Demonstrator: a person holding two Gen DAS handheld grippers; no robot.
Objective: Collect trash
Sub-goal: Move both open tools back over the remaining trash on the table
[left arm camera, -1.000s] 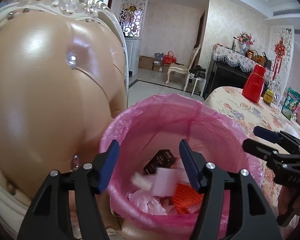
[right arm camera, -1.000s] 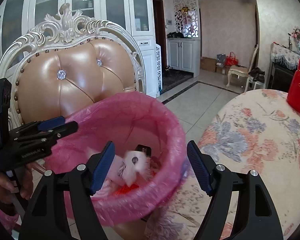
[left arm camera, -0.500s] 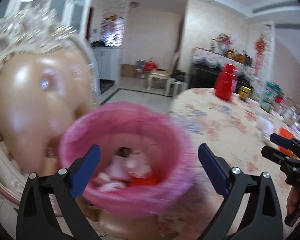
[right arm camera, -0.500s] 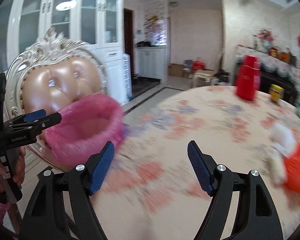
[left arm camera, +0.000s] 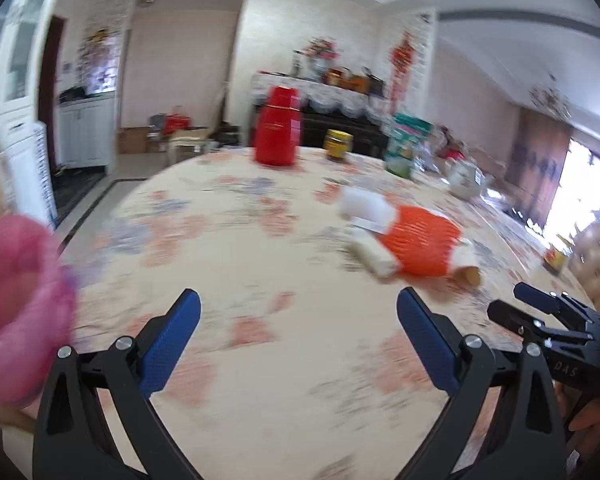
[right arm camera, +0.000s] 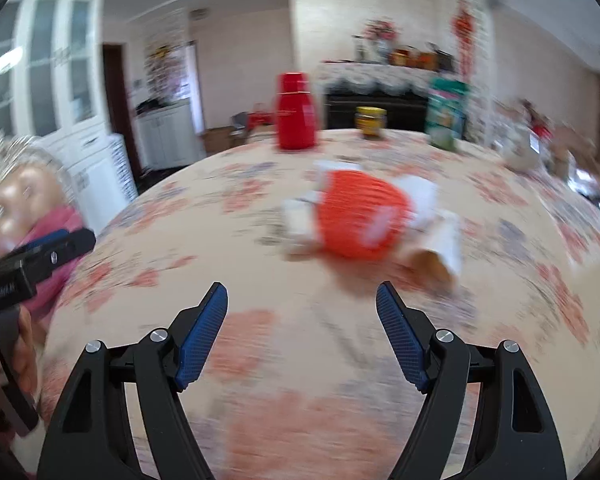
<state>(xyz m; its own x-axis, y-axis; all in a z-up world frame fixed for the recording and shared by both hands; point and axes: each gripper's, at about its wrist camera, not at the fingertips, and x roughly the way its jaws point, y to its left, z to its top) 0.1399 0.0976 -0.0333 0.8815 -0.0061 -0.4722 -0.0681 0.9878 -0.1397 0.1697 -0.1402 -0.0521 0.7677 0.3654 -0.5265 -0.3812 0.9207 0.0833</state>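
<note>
A pile of trash lies on the floral table: an orange ribbed wrapper (left arm camera: pixel 420 242) (right arm camera: pixel 358 216), white crumpled paper (left arm camera: pixel 364 204) (right arm camera: pixel 420 196) and a paper cup on its side (left arm camera: pixel 466 268) (right arm camera: pixel 440 252). My left gripper (left arm camera: pixel 298 328) is open and empty, above the table short of the pile. My right gripper (right arm camera: pixel 302 320) is open and empty, just in front of the pile. The pink-lined bin (left arm camera: pixel 16 300) (right arm camera: pixel 56 240) is at the far left edge. Both views are motion-blurred.
A red thermos (left arm camera: pixel 278 128) (right arm camera: pixel 296 112), a yellow-lidded jar (left arm camera: pixel 338 144) (right arm camera: pixel 370 120) and a green packet (left arm camera: pixel 404 140) (right arm camera: pixel 446 112) stand at the table's far side. A padded chair back (right arm camera: pixel 16 192) stands behind the bin.
Both grippers have swung right, from over the pink bin to the table. The bin has slid to the left edge and the trash pile has come into view ahead.
</note>
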